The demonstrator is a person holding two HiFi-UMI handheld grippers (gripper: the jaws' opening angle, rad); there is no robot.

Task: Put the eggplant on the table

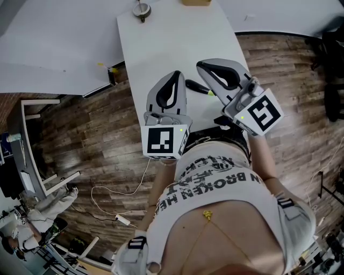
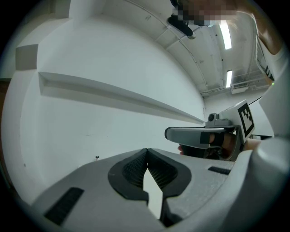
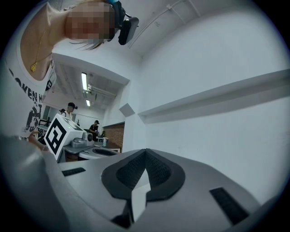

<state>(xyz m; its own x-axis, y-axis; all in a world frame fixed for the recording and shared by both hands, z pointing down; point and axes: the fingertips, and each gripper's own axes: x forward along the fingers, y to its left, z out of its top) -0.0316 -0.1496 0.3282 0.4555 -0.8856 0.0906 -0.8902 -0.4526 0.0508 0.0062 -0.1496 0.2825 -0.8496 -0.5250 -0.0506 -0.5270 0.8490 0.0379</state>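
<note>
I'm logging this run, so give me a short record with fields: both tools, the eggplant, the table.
left tool: shut, empty, held level over the table
right tool: shut, empty, held level
eggplant: dark, lying on the table between the tools, partly hidden
table: white; round item and tan item at the far end
</note>
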